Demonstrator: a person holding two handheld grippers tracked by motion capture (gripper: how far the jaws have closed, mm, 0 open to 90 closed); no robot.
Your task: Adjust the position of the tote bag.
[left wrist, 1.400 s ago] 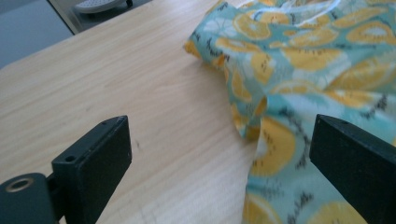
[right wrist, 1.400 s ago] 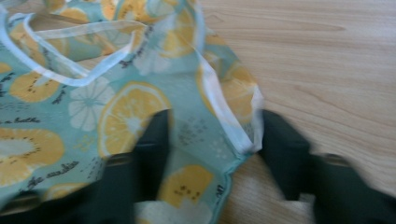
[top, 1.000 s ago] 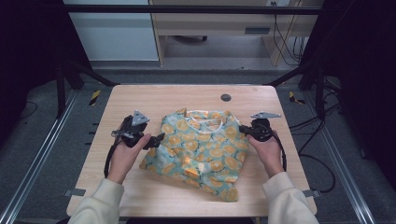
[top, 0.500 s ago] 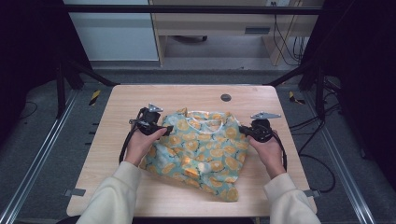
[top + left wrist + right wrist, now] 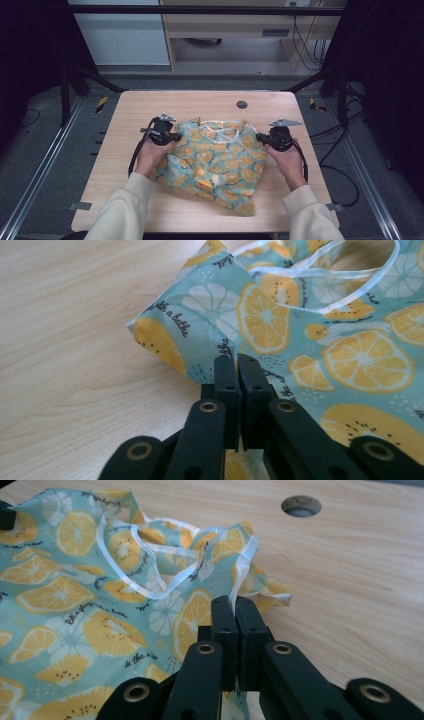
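Big wooden table, and the lemon-print cloth lies crumpled mid-table, spread between both grippers. The left gripper has just clamped down, pinching the cloth's left edge. The right gripper is closed tight on the opposite edge, near the white-trimmed neck opening.

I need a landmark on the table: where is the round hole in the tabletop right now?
In the high view the round hole sits near the table's far edge, slightly right of centre, just beyond the lemon-print garment's neckline. The right gripper view shows it at upper right.
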